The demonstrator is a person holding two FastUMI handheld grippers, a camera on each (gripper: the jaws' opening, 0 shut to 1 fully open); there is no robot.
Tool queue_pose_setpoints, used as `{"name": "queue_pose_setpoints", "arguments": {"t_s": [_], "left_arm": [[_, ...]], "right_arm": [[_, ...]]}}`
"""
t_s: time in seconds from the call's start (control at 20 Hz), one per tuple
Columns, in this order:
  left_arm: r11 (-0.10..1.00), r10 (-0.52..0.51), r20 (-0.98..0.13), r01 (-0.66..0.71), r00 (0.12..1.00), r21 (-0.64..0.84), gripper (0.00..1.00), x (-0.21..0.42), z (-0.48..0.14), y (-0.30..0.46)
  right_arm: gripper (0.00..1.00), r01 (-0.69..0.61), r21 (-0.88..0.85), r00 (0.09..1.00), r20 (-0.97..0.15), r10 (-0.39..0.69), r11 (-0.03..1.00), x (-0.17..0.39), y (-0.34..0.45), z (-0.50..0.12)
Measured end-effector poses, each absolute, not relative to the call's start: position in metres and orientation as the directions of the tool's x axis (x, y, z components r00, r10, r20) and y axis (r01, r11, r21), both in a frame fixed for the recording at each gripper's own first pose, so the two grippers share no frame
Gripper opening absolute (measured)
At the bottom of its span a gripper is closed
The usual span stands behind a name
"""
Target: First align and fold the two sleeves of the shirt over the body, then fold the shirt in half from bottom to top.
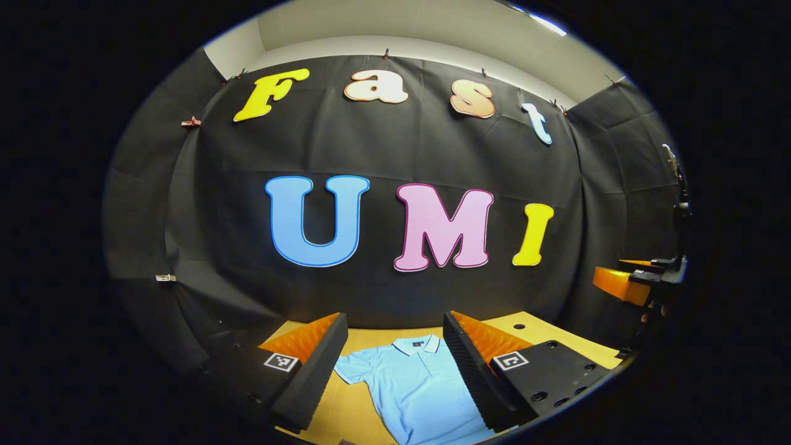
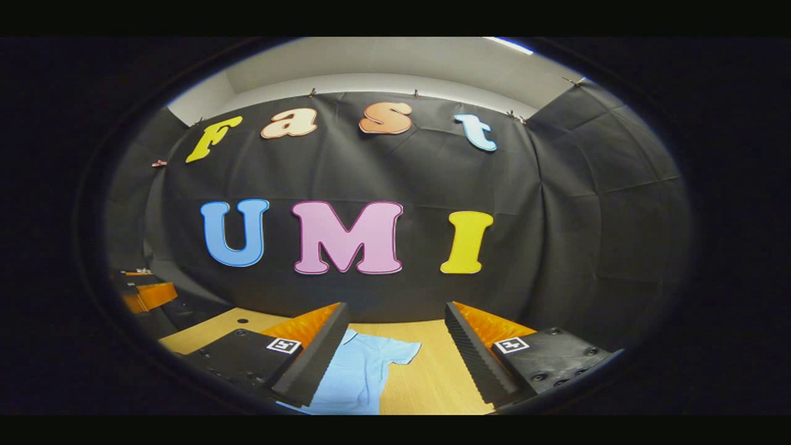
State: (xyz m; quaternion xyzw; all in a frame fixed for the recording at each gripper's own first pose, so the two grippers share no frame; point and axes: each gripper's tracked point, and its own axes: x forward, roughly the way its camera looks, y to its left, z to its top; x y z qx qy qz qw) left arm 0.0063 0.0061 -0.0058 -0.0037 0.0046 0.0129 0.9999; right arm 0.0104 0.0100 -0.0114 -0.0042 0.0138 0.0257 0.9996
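Observation:
A light blue polo shirt (image 1: pixel 417 386) lies flat on the wooden table (image 1: pixel 364 340), collar toward the wall, one short sleeve spread out to the left. My left gripper (image 1: pixel 395 364) hangs above it, open, with nothing between its fingers. In the right gripper view the shirt's (image 2: pixel 358 371) other sleeve points right across the table (image 2: pixel 432 364). My right gripper (image 2: pixel 395 355) is open too, held above the table with the sleeve between and below its fingers, untouched. The right gripper also appears at the right edge of the left gripper view (image 1: pixel 642 281).
The black cloth wall (image 1: pixel 395 154) stands close behind the table's far edge. Small round holes (image 1: pixel 518 326) dot the tabletop. The left gripper's body (image 2: pixel 145 293) appears at the far left of the right gripper view.

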Motion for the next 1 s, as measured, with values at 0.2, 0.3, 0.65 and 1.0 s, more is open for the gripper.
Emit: {"name": "queue_pose_setpoints", "arguments": {"t_s": [0.2,0.3,0.65,1.0], "left_arm": [[0.999,0.033,-0.019,-0.033,0.999,-0.002,0.99,0.007,-0.008,0.007],[0.999,0.039,-0.026,-0.039,0.999,-0.008,0.99,0.008,-0.010,0.006],[0.996,0.091,-0.044,-0.091,0.995,0.020,0.99,0.017,-0.010,0.008],[0.981,0.196,-0.075,-0.195,0.978,0.022,0.98,0.039,-0.019,0.016]], "right_arm": [[0.99,-0.096,-0.014,0.992,-0.082,0.095,0.995,0.018,0.014,-0.026],[0.97,-0.115,-0.013,0.987,-0.111,0.113,0.993,0.027,0.013,-0.035],[0.97,-0.166,-0.014,0.970,-0.180,0.160,0.986,0.086,0.005,-0.064],[0.98,-0.214,-0.024,0.930,-0.312,0.196,0.977,0.176,-0.006,-0.133]]}}
